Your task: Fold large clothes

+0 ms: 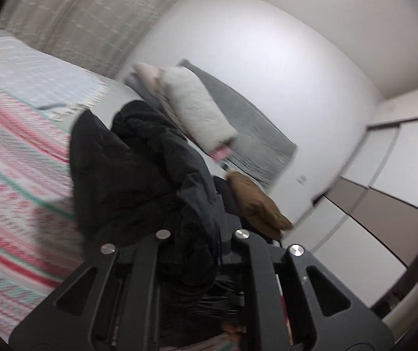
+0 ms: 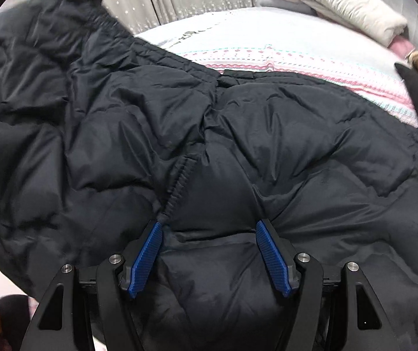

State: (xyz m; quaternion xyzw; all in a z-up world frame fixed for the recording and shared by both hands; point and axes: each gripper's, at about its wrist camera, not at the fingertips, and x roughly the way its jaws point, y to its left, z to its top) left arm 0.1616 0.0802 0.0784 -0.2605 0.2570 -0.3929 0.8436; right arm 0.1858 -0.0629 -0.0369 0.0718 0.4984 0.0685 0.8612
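Black jacket (image 2: 209,152) between right gripper (image 2: 209,228) fingers

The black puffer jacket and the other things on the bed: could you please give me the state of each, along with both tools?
Black puffer jacket: spread on the bed, one part lifted.
Left tool: shut on a bunch of the jacket, raised off the bed.
Right tool: fingers wide around a puffed fold of the jacket; grip unclear.
Bedspread: lying flat, partly covered.
White pillow: stacked on other bedding.

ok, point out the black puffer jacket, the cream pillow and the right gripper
black puffer jacket (image 2: 311,152): right wrist view, quilted panel.
cream pillow (image 2: 346,5): right wrist view, its side.
right gripper (image 2: 209,228): right wrist view, midway between the blue fingertips.
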